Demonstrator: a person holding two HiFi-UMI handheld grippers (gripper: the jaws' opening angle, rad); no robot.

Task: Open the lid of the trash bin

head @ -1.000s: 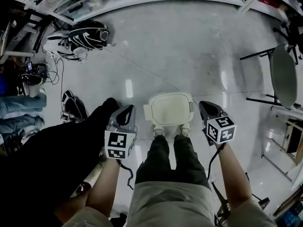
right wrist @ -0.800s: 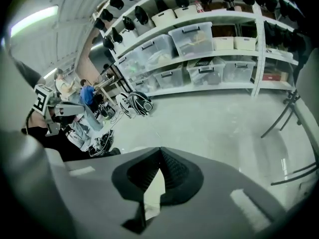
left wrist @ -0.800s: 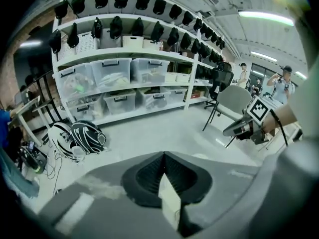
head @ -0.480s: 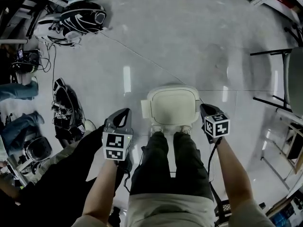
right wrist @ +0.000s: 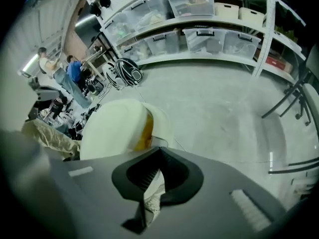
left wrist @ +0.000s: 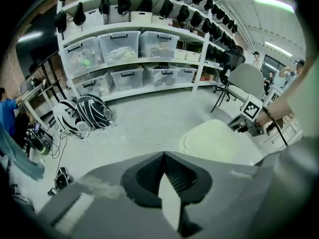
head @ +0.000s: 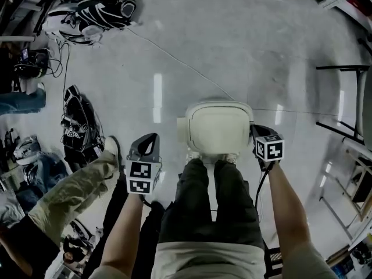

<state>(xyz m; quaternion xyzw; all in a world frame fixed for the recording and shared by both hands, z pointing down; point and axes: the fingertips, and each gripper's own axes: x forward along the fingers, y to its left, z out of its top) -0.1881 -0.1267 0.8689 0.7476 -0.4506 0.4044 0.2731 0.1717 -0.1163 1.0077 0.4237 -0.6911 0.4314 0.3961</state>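
The cream trash bin (head: pixel 220 128) stands on the floor right in front of my feet, its lid lying flat on top. My left gripper (head: pixel 146 140) hovers shut to the bin's left, a short way off. My right gripper (head: pixel 256 130) is shut close beside the bin's right edge. In the left gripper view the shut jaws (left wrist: pixel 163 154) point past the lid (left wrist: pixel 214 141), which lies to the right. In the right gripper view the shut jaws (right wrist: pixel 160 149) sit just right of the bin (right wrist: pixel 112 128); something pale shows through the gap below them, unidentifiable.
Another person's leg in beige trousers (head: pixel 70 190) stands close at my left. Black bags (head: pixel 78 127) and a black-and-white bag (head: pixel 104 7) with cables lie on the floor to the left. A chair frame (head: pixel 349 97) stands at the right. Shelves of storage boxes (left wrist: pixel 124 44) line the far wall.
The view has tipped down, so the bin sits lower in the frame. My right gripper has drawn in toward the bin's right edge. A person in beige trousers has stepped in at the left.
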